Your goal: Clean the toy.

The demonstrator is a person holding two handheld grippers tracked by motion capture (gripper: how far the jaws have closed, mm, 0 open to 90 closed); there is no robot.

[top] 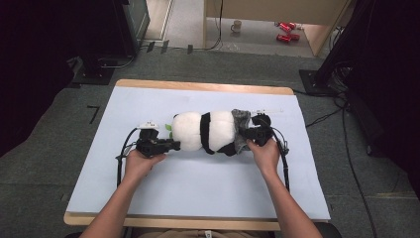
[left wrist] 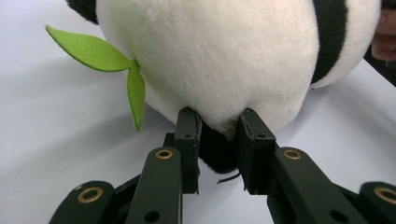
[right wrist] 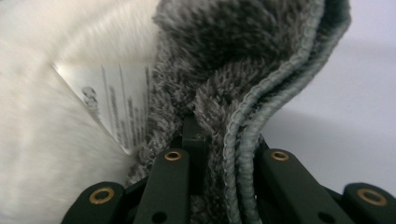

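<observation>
- Your left gripper (left wrist: 218, 140), at nine o'clock of the panda plush (top: 204, 131), is clamped on a black nub of the toy; the left gripper view adds two green felt leaves (left wrist: 107, 65).
- Your right gripper (right wrist: 224, 154), at three o'clock, is clamped on the grey knit garment (right wrist: 243, 70); a printed tag (right wrist: 116, 102) lies beside it.
- One panda lies mid-mat on the white sheet (top: 198, 183).
- On the floor at twelve o'clock: one mug (top: 236, 26), two red cans (top: 286, 30).

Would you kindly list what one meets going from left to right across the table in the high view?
Left claw → green leaf → white and black plush panda → grey fuzzy cloth → right claw.
</observation>
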